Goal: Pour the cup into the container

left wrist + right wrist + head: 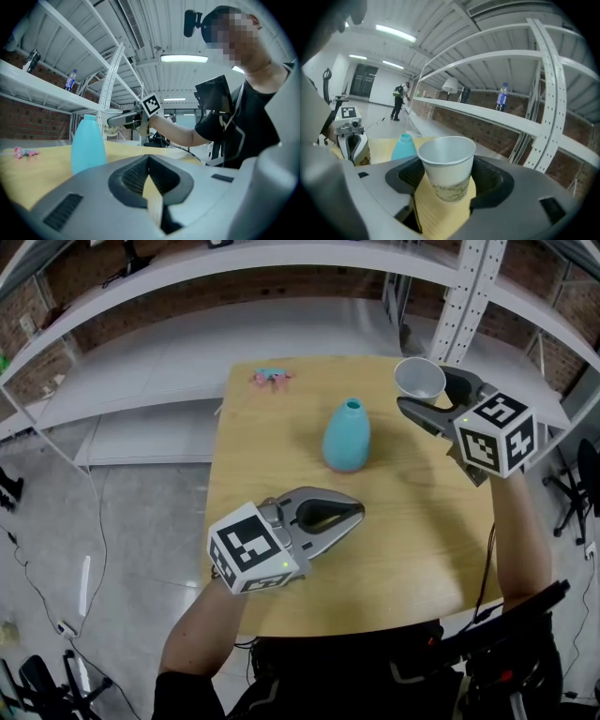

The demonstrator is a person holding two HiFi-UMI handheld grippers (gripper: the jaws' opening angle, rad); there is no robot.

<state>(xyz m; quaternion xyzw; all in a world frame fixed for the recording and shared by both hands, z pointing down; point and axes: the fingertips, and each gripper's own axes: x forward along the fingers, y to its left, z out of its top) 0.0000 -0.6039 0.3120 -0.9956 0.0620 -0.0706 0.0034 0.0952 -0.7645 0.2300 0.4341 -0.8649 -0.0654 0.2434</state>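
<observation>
Right of the bottle (347,435), the right gripper (427,396) pinches the cup (419,378) upright — centre its lip over the narrow mouth, then tip slowly. Left gripper (356,513), before the bottle — pressed together, empty.

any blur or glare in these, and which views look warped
Head view: sharp, but the shelf rails bow. Left gripper view: fisheye, dark corners, ceiling lamp blown out. Right gripper view: fisheye too, dark rim, cup sharp.
</observation>
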